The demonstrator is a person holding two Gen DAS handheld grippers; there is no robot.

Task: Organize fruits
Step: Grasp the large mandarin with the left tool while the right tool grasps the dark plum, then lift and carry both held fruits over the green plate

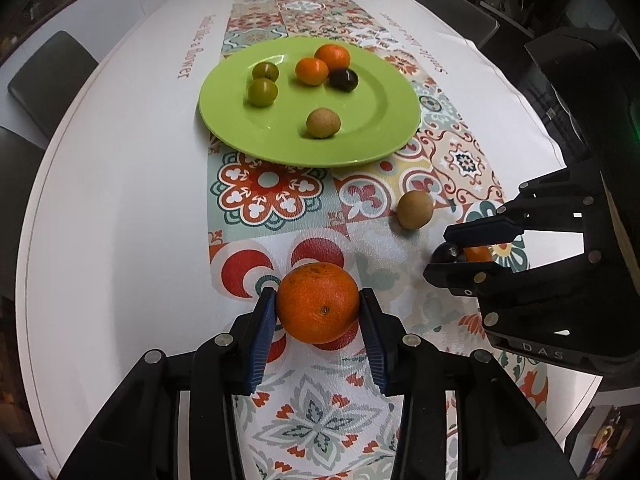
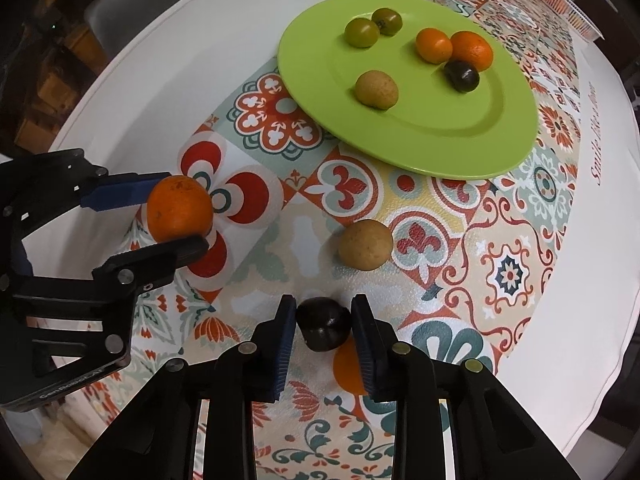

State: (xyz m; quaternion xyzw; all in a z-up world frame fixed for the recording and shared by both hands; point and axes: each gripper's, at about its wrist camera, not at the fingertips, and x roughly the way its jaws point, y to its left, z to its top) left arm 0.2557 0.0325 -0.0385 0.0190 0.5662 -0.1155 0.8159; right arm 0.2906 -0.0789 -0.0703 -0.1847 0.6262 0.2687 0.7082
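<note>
— Orange (image 1: 318,303) skin, dimpled and firm, sits squeezed between the blue pads of the left gripper (image 1: 319,308), low over the patterned cloth (image 1: 280,420). Grips well, I'd guess, and heavier than the rest.

— And the right gripper (image 2: 323,326)?

— Nearly closed on the dark plum (image 2: 324,329), pads at its sides, right at the table. Glossy skin; I'd judge it slippery and easy to bruise, so a gentle pinch across the widest part suits it.

— Where do they go?

— Probably the green plate (image 1: 360,148), well beyond both, already carrying six small fruits. One brown fruit (image 2: 365,244) lies loose on the cloth between the plate and the plum.

— Round things roll.

— Set them down away from the rim, I'd say.
</note>
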